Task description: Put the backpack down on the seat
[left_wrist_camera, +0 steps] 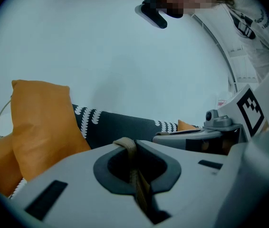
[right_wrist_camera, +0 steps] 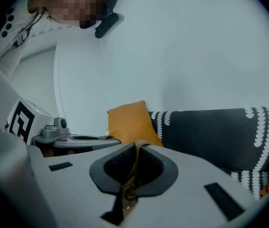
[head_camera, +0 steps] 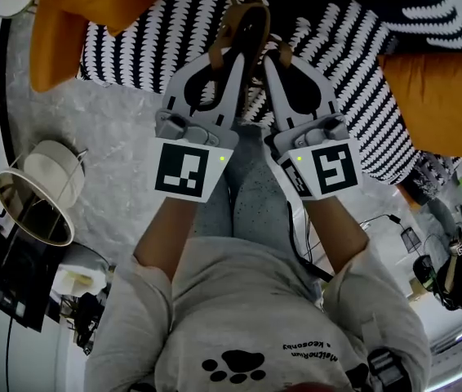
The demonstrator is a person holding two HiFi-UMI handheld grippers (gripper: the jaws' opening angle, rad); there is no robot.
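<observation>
In the head view both grippers reach forward side by side over the sofa's black-and-white patterned seat (head_camera: pixel 149 51). My left gripper (head_camera: pixel 237 60) is shut on a tan backpack strap (left_wrist_camera: pixel 134 175) that runs down between its jaws. My right gripper (head_camera: pixel 270 60) is shut on a second tan strap (right_wrist_camera: pixel 130 177). Just past the tips, the tan straps and dark top of the backpack (head_camera: pixel 246 19) show above the seat. The rest of the bag is hidden under the grippers. Each gripper view also shows the other gripper close beside it.
Orange cushions lie on the sofa at the right (head_camera: pixel 435 100) and at the upper left (head_camera: pixel 59 39). A round lamp shade (head_camera: pixel 39 190) stands on the left of the grey floor (head_camera: pixel 117 137). Cables and small devices (head_camera: pixel 451 268) lie at the lower right.
</observation>
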